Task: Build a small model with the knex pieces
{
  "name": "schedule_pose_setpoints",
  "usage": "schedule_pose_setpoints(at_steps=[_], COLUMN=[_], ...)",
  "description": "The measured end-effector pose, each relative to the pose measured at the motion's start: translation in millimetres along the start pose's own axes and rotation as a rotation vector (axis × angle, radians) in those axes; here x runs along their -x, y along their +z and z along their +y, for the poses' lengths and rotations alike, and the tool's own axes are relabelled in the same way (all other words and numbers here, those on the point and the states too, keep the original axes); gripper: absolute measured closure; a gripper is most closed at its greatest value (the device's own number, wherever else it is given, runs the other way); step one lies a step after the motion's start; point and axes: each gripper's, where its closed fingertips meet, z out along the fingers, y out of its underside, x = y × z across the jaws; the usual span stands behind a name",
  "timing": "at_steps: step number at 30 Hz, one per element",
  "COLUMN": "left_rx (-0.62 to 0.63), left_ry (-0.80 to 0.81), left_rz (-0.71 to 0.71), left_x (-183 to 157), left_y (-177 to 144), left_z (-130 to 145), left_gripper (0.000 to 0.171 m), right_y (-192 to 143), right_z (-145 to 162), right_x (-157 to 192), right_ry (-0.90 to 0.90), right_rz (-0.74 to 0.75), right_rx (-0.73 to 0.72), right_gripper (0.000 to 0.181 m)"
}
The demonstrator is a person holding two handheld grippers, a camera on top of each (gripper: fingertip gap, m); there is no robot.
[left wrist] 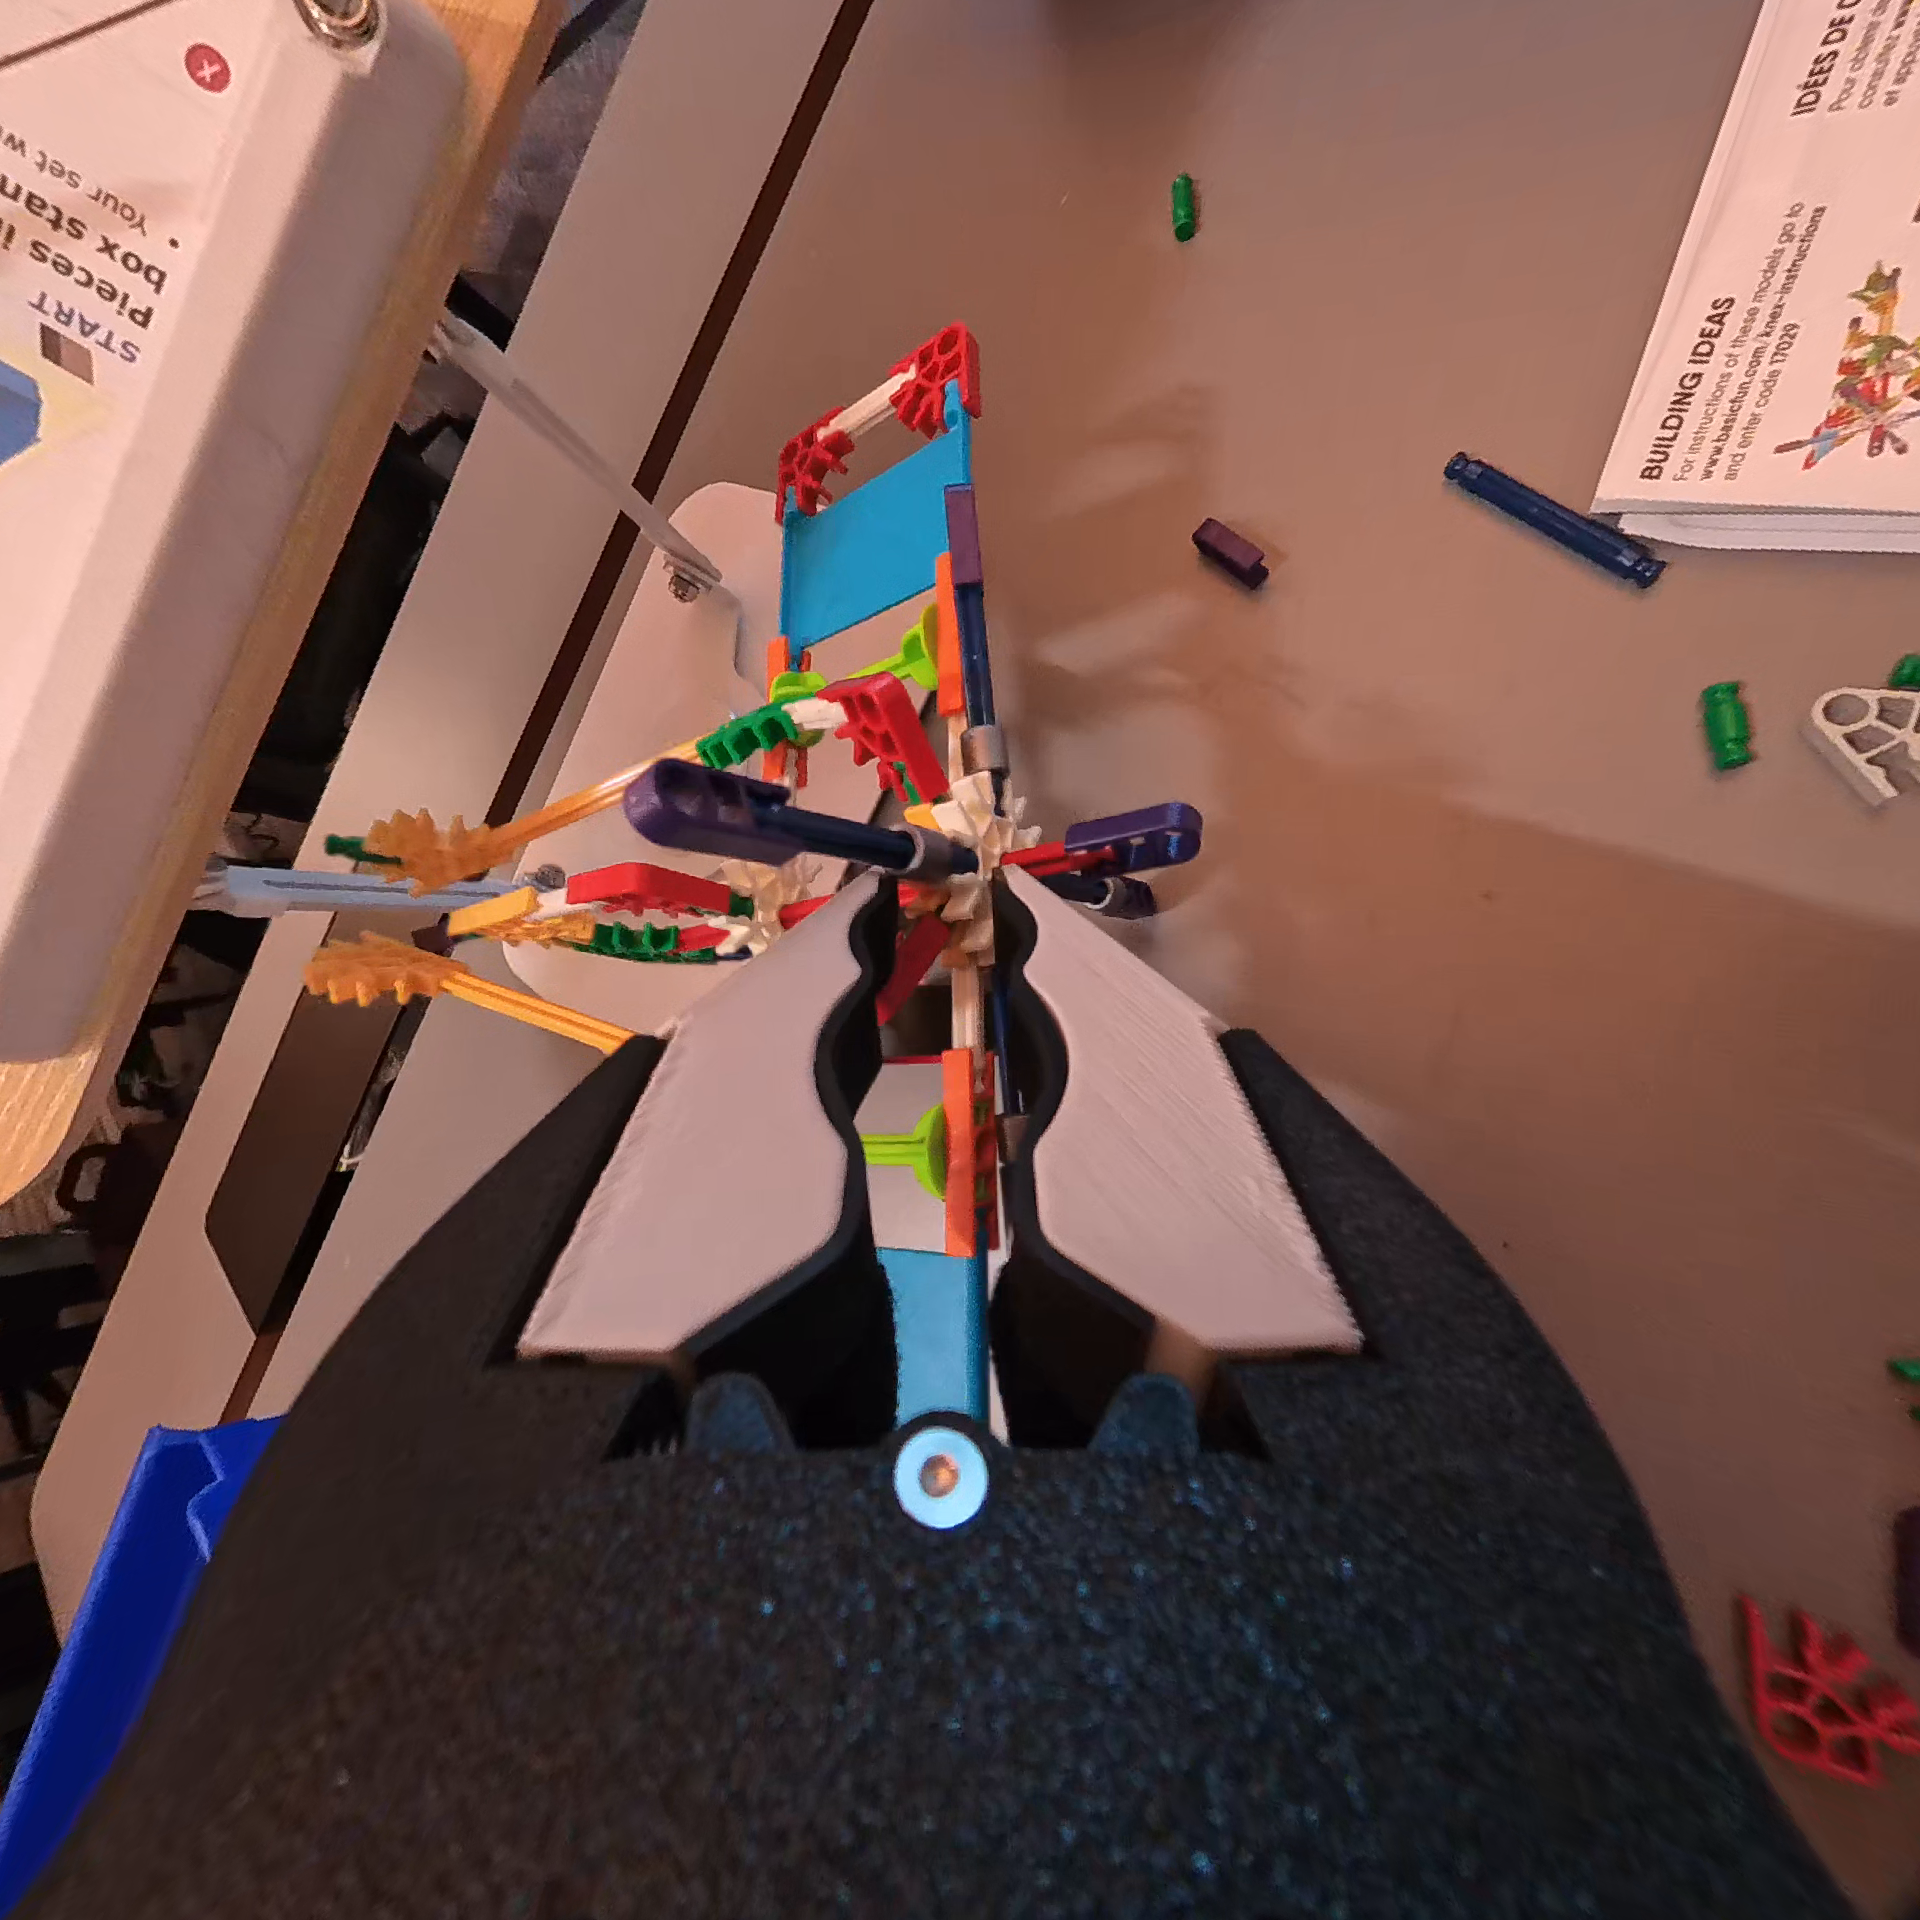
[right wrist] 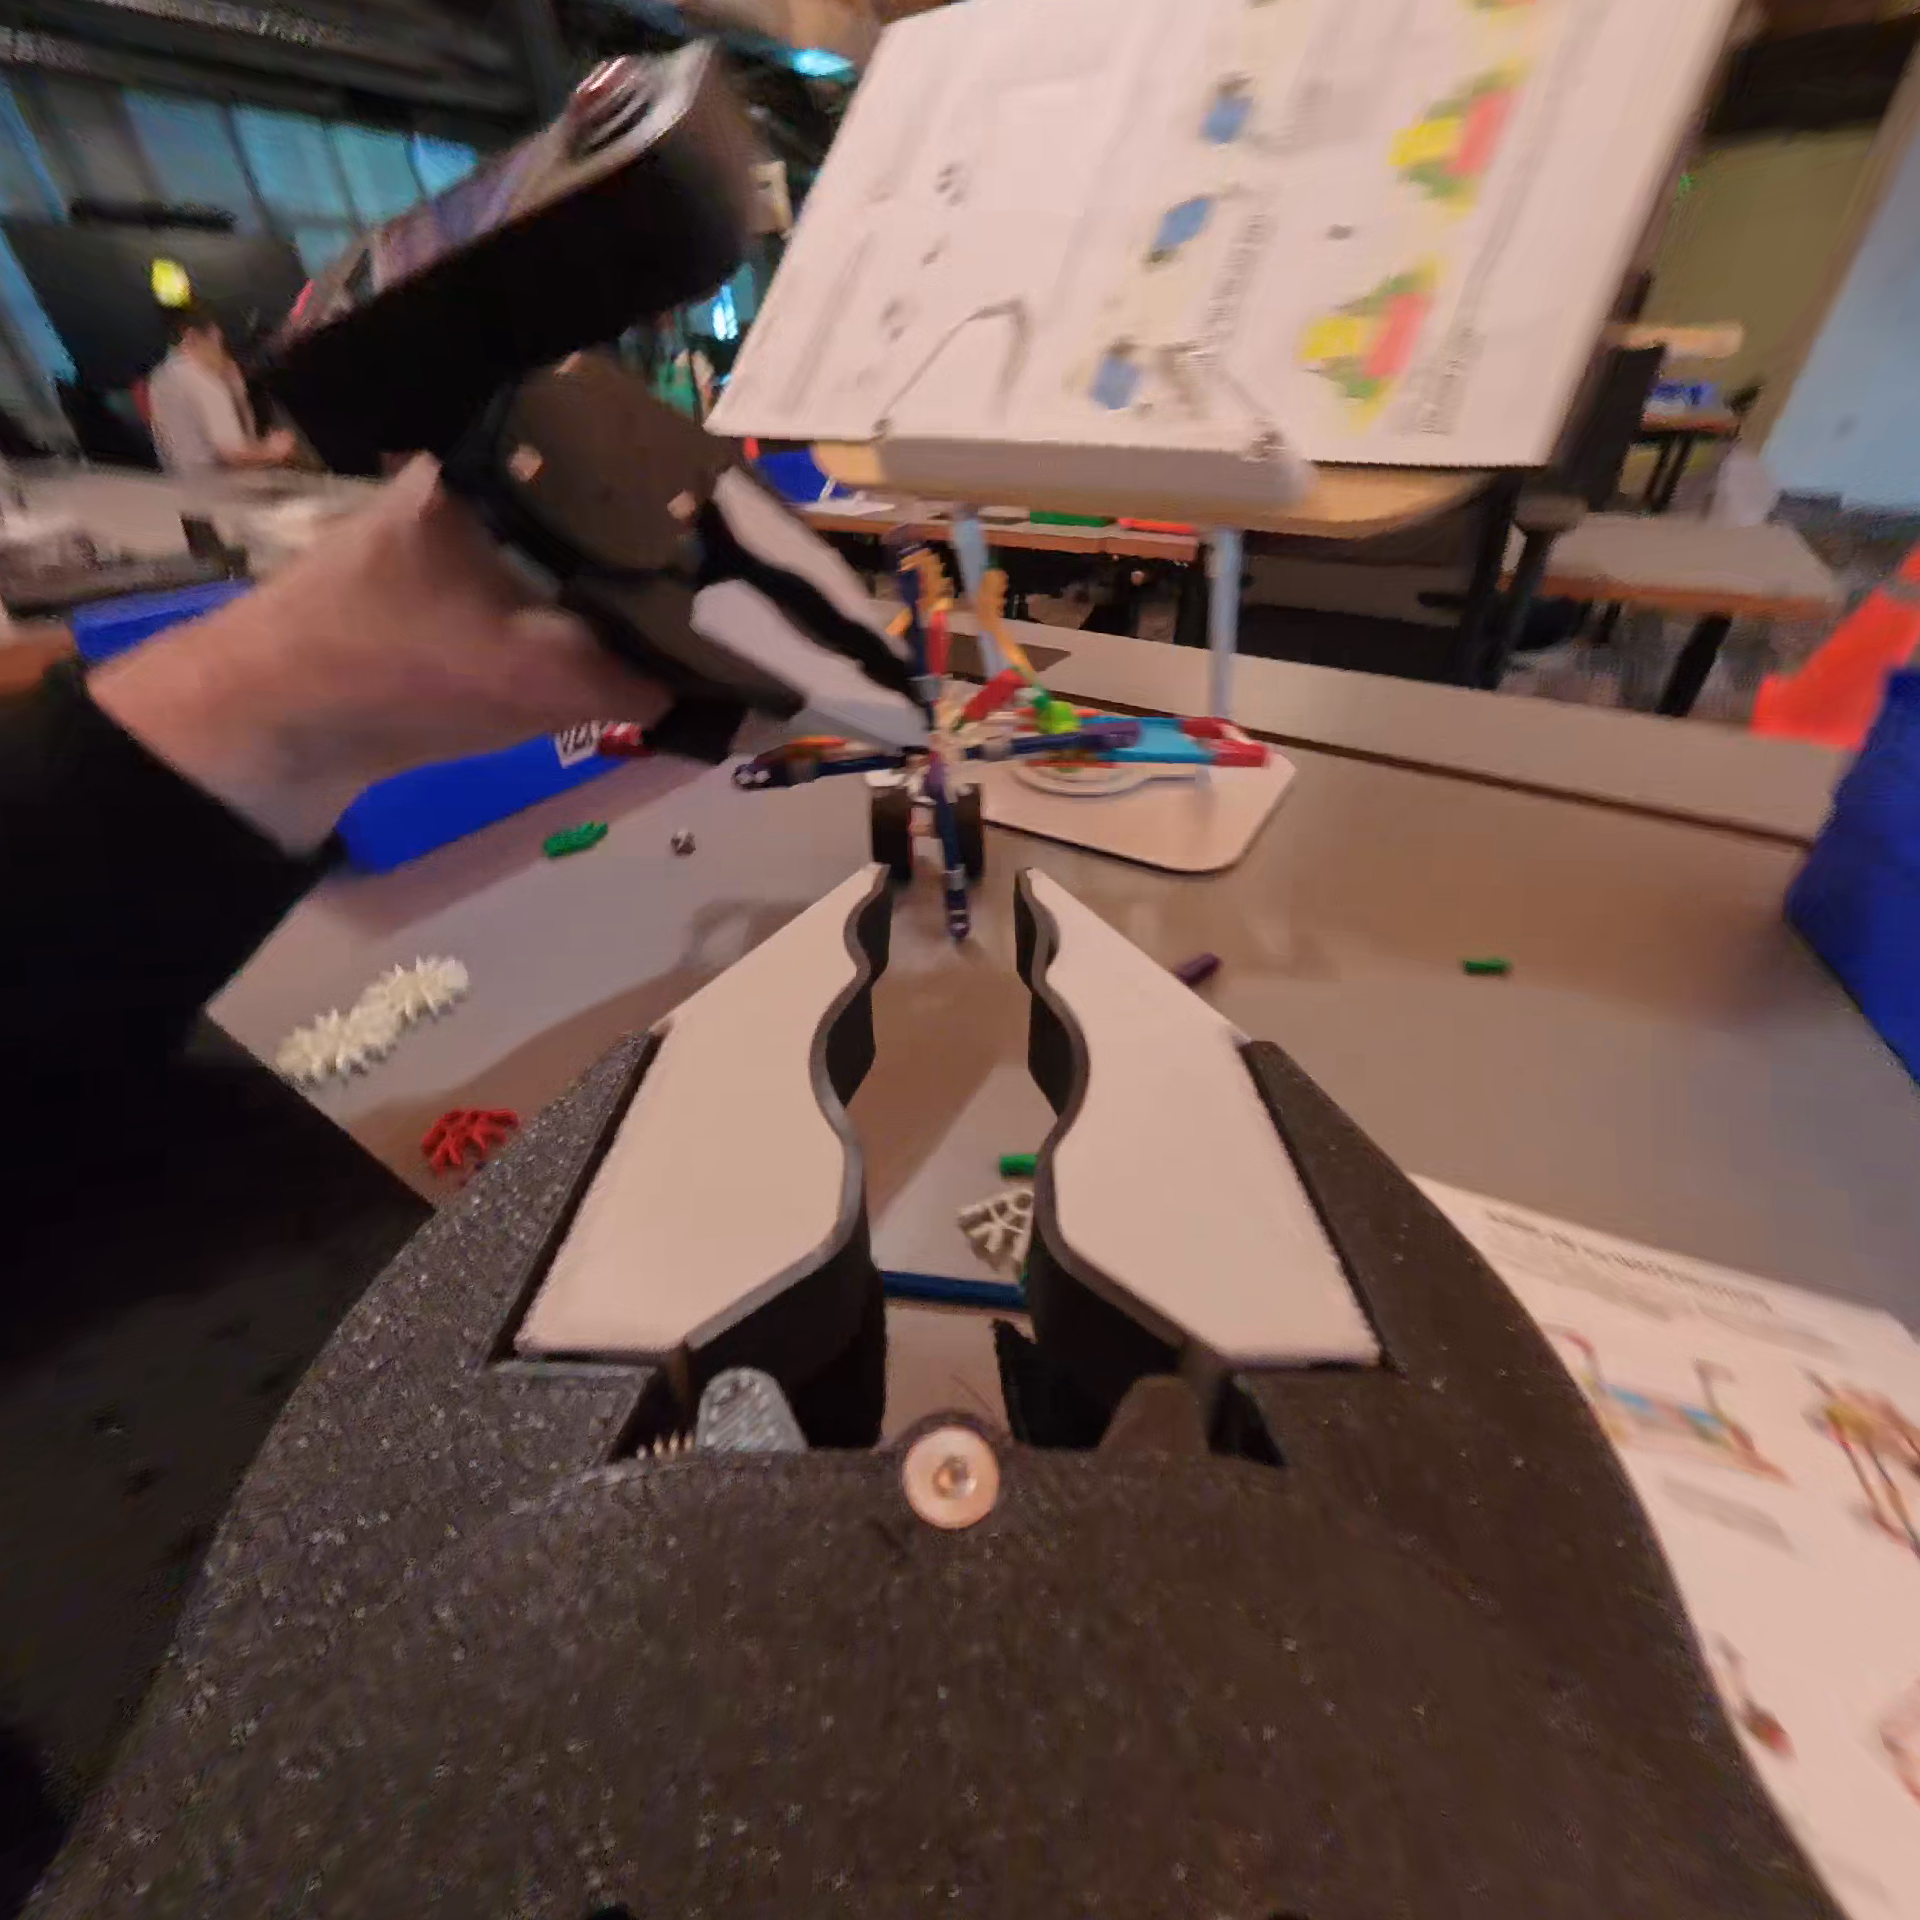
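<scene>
Two grippers: my left gripper is squeezing the toy at its hub. My right gripper is hanging apart, holding nothing. I think it is light and snaps easily.

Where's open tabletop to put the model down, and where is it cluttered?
Bare tabletop lies right of the model, between the stand base and the booklet, bar a small green piece. Crowded: the table's left edge with white connectors and red connector, and beneath the right gripper.
</scene>
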Motion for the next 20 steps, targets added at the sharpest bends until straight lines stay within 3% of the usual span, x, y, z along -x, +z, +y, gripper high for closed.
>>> schedule_pose_setpoints(at_steps=[4, 7, 13, 20], left_rx=[-0.005, -0.012, -0.025, -0.054], left_ry=[-0.011, -0.027, -0.038, -0.066], left_rz=[0.004, 0.011, 0.012, 0.018], left_x=[1, 2, 2, 4], left_y=[0, 0, 2, 3], left_z=[4, 5, 3, 3], left_gripper=[0.155, 0.155, 0.155, 0.155], right_y=[27, 40, 40, 38], right_z=[1, 16, 20, 23], right_x=[34, 39, 54, 53], right_ry=[-0.224, -0.23, -0.334, -0.313], right_rz=[-0.059, -0.114, -0.177, -0.19], right_rx=[0.008, 0.092, 0.091, 0.098], right_gripper=[0.161, 0.163, 0.163, 0.162])
